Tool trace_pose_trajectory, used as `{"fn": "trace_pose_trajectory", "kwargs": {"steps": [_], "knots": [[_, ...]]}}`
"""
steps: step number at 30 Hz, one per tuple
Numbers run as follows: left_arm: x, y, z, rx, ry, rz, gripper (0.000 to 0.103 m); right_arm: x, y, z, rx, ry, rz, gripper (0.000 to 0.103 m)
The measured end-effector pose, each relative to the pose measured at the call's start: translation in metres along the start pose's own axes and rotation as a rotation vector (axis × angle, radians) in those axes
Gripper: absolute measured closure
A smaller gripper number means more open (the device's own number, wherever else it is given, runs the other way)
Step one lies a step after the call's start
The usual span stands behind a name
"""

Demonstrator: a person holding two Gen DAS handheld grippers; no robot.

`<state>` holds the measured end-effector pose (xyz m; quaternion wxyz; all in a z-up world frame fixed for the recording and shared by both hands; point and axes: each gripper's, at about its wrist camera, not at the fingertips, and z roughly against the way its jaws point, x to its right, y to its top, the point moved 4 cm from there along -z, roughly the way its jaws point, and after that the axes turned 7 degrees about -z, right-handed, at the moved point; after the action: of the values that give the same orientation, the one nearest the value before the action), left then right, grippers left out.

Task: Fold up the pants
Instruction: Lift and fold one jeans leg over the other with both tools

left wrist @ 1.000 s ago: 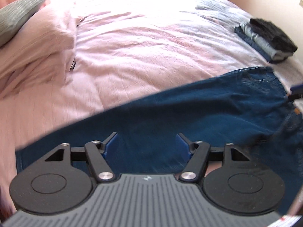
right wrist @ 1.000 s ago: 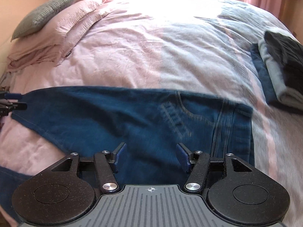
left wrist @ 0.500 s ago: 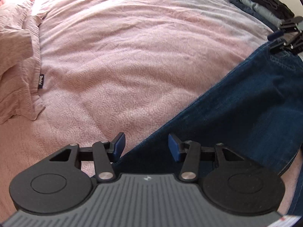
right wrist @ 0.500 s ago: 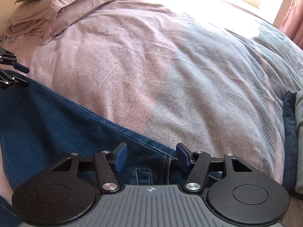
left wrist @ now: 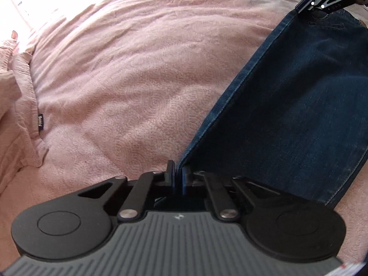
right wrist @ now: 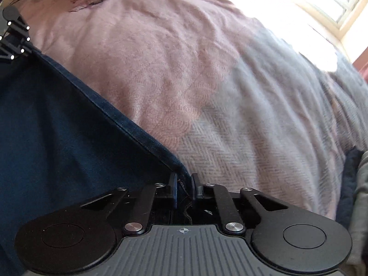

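Jeans [left wrist: 299, 105] lie stretched on bed [left wrist: 128, 73], dark denim, heavy but limp. Left hand-held gripper [left wrist: 177, 176] clenched on one edge corner, right hand-held gripper [right wrist: 184, 185] clenched on other. Thick seam gives good hold; middle probably sags when lifted.

Open pink bedspread [left wrist: 128, 73] ahead of both grippers; folded clothes stack [right wrist: 354, 184] at the far right edge.

Bright window [right wrist: 340, 7] glare, fisheye warp, slight blur
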<state>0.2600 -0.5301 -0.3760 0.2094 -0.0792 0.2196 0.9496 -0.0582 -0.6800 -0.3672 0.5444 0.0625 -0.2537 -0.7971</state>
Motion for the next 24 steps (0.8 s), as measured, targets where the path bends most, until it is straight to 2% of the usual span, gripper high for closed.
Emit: {"fn": "trace_pose_trajectory", "kwargs": {"steps": [6,8,11,13,15,19,21,22,24], "knots": [[0.035,-0.005,0.107,0.114,0.206,0.115,0.098,-0.056,-0.028,0.128,0.228,-0.183,0.128,0.097],[0.064,-0.014,0.148,0.124,0.272,0.133,0.098,-0.084,-0.047,0.167,0.269,-0.214,0.138,0.097],[0.112,-0.039,0.201,0.120,0.295,0.250,0.099,-0.120,-0.093,0.217,0.268,-0.199,0.114,0.097],[0.151,-0.062,0.225,0.099,0.287,0.325,0.099,-0.146,-0.130,0.237,0.216,-0.157,0.093,0.096],[0.194,-0.091,0.235,0.024,0.242,0.415,0.098,-0.169,-0.167,0.245,0.144,-0.117,0.059,0.096],[0.275,-0.135,0.230,-0.167,0.150,0.547,0.092,-0.190,-0.239,0.233,-0.126,-0.057,-0.051,0.088],[0.301,-0.152,0.228,-0.219,0.130,0.617,0.091,-0.180,-0.264,0.239,-0.158,-0.051,-0.196,0.084],[0.309,-0.157,0.232,-0.225,0.132,0.658,0.091,-0.170,-0.273,0.244,-0.155,-0.037,-0.300,0.078],[0.315,-0.163,0.245,-0.195,0.135,0.753,0.086,-0.142,-0.288,0.254,-0.117,-0.008,-0.560,0.068]]}}
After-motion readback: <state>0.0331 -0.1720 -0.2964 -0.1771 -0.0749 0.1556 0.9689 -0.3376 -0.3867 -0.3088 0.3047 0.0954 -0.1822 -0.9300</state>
